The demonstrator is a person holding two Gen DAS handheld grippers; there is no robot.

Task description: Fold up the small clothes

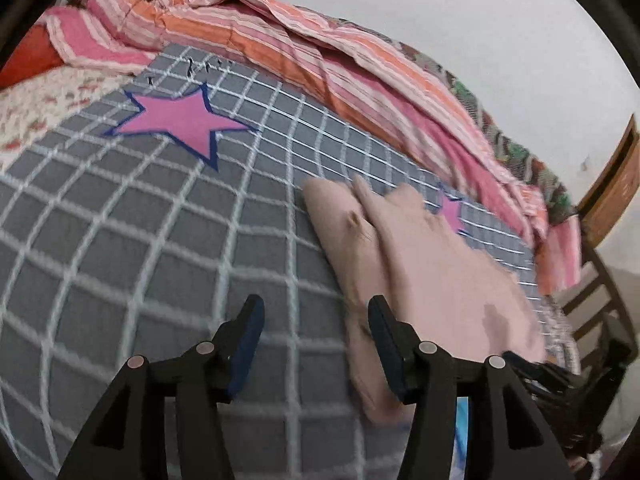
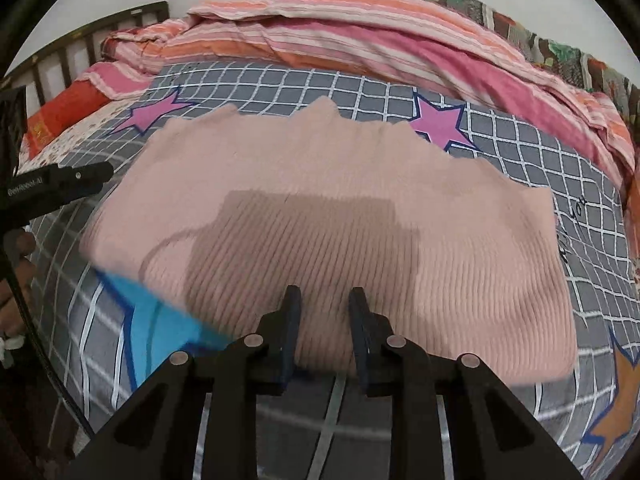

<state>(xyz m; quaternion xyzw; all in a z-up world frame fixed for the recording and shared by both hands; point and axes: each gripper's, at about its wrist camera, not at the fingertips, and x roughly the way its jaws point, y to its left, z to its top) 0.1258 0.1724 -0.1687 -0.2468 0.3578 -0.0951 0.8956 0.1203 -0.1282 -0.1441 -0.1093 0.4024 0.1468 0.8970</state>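
Note:
A pale pink ribbed garment (image 2: pixel 320 184) lies flat, folded into a wide block, on the grey checked bedsheet (image 2: pixel 520 152) with star prints. My right gripper (image 2: pixel 326 292) hovers over the garment's near edge, its jaws a narrow gap apart, with flat fabric showing between them and nothing pinched. In the left wrist view the same garment (image 1: pixel 420 264) lies to the right. My left gripper (image 1: pixel 316 304) stands open over the sheet (image 1: pixel 120 240) at the garment's left edge, its right finger above the fabric. This view is blurred.
A striped pink and orange quilt (image 2: pixel 360 32) is bunched along the far side of the bed (image 1: pixel 320 52). A dark slatted bed rail (image 2: pixel 80 48) stands at far left, and a wooden frame (image 1: pixel 612 184) at right. A blue patch (image 2: pixel 160 320) peeks from under the garment.

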